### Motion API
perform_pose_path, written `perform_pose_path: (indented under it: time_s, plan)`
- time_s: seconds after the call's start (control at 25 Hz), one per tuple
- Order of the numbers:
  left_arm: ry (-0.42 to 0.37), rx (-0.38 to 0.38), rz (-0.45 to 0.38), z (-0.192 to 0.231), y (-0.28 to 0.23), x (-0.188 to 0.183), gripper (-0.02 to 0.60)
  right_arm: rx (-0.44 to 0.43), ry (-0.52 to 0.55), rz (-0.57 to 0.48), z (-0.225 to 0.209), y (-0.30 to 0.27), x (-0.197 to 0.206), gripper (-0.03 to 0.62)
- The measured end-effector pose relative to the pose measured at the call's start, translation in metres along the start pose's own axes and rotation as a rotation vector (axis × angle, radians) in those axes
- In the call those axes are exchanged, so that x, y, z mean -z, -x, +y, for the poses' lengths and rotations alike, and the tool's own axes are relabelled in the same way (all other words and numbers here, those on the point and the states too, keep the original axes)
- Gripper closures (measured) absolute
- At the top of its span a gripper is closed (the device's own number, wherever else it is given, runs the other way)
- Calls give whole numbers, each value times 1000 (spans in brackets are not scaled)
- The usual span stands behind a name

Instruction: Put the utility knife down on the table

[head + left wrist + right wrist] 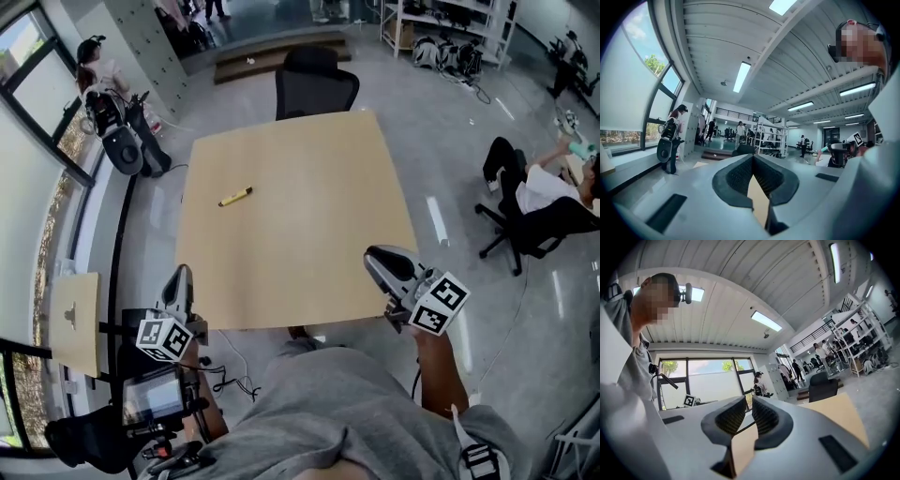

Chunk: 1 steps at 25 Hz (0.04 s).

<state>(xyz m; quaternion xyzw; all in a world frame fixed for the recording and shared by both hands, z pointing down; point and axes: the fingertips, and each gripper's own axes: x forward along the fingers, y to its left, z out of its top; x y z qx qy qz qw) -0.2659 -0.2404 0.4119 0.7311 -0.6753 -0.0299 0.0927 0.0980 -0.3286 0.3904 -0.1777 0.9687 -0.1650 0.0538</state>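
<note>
The knife (235, 197) is lying flat on the desk (309, 169), out toward its far left, well apart from both tongs, so the job is looking done. The left tongs (181, 274) are hanging off the near left corner, pinched fully together on nothing. The right tongs (375, 257) are hovering at the near right edge, a slit apart and empty too. The knife is reading as light, stiff and slick-shelled (blade end too small to tell), so any regrasp is wanting a pinch across mid-handle.
</note>
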Motion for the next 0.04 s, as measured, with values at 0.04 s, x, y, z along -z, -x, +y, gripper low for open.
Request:
perform_pose_path:
  time_s: [0.04]
  plan:
    - [2,-8,15,-3,15,4,575,-4,-19,14,8,5,9,545]
